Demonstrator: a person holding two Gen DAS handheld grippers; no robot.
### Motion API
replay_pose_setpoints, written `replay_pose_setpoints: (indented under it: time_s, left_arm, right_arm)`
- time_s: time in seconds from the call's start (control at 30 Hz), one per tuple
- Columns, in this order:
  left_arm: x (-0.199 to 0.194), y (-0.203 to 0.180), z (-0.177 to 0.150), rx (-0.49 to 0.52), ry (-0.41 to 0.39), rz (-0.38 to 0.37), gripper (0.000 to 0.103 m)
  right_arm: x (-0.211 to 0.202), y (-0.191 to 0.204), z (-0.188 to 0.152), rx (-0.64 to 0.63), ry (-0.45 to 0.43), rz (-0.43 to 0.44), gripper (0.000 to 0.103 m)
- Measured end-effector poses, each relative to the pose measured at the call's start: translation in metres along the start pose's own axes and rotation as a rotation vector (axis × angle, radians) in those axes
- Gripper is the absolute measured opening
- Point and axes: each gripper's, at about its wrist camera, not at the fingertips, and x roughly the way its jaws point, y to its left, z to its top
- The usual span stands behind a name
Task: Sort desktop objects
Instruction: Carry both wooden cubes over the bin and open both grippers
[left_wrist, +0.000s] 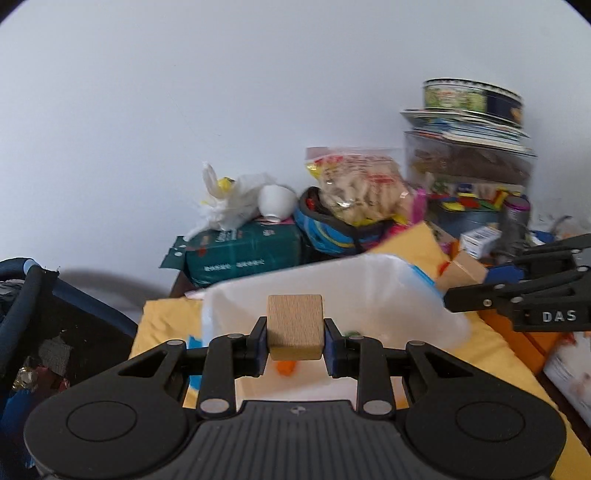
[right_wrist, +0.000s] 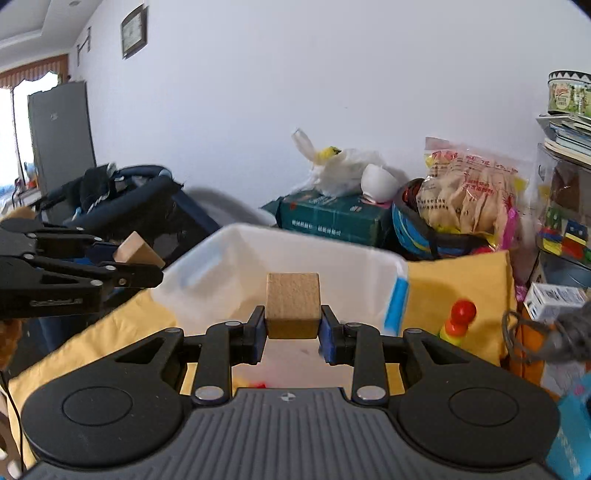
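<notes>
- We see a pale wall behind a cluttered table draped in a yellow cloth (right_wrist: 454, 284), with a white plastic bin (right_wrist: 295, 254) standing on it just ahead of both sets of jaws.
- Our left gripper (left_wrist: 294, 332) is clamped on a plain wooden block (left_wrist: 294, 325), held above the bin's near side.
- Our right gripper (right_wrist: 293, 321) grips a second wooden cube (right_wrist: 293, 304) the same way, its blue pads pressed on both sides.
- From the left wrist view, the other tool's side reads "DAS"; nothing else on it is legible.
- Beyond the bin lie a dark green package (left_wrist: 240, 251) with blurred white print and a snack bag (right_wrist: 469, 192) bearing red lettering we cannot read.
</notes>
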Motion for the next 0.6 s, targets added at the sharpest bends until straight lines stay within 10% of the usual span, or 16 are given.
replay_pose_setpoints:
  time_s: [0.6]
  left_arm:
    - [0.102,0.010,-0.030,-0.080,0.227,0.037,0.037]
  right_arm:
    - [0.115,-0.019,-0.002,0.060,0.244,-0.071,0.035]
